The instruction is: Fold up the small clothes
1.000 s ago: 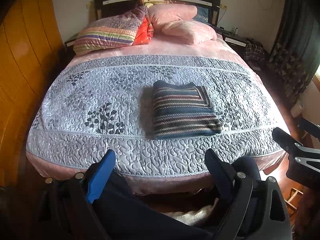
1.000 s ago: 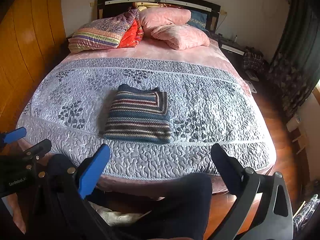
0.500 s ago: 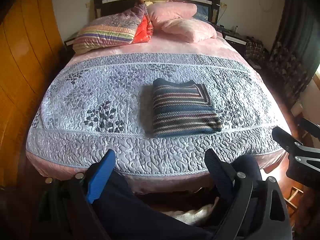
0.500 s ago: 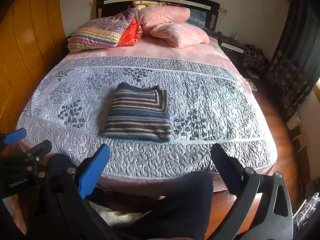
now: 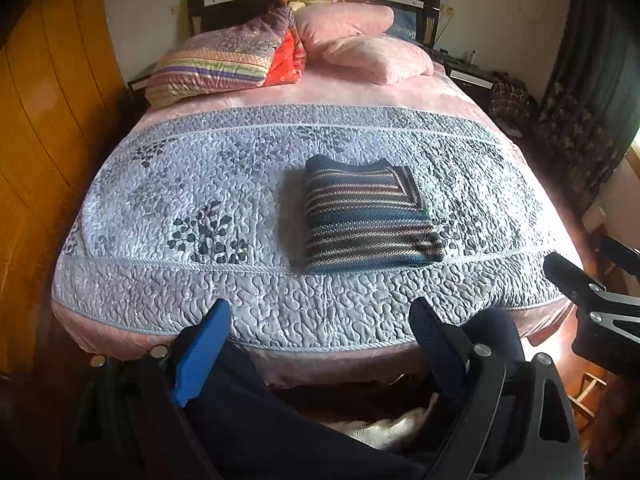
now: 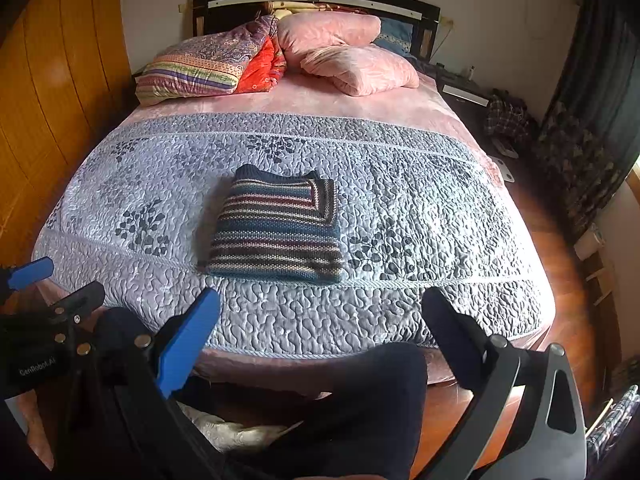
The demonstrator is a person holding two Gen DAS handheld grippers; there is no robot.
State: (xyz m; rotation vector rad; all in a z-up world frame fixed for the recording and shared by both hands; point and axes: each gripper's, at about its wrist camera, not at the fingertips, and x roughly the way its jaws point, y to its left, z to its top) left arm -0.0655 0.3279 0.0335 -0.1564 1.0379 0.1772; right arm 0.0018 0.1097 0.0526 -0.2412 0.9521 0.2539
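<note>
A striped knitted sweater lies folded into a neat rectangle on the grey quilted bedspread, near the bed's foot. My left gripper is held back from the foot of the bed, open and empty, well short of the sweater. My right gripper hangs open and empty at the same distance. Each gripper shows at the edge of the other's view: the right gripper and the left gripper.
Pink pillows and a striped folded quilt lie at the headboard. A wooden wardrobe stands left, dark curtains and a nightstand right. The person's dark trouser legs are below the grippers.
Both grippers have drifted slightly; the bed and sweater sit a touch lower in the right view. The sweater has not moved and the jaws stay apart.
</note>
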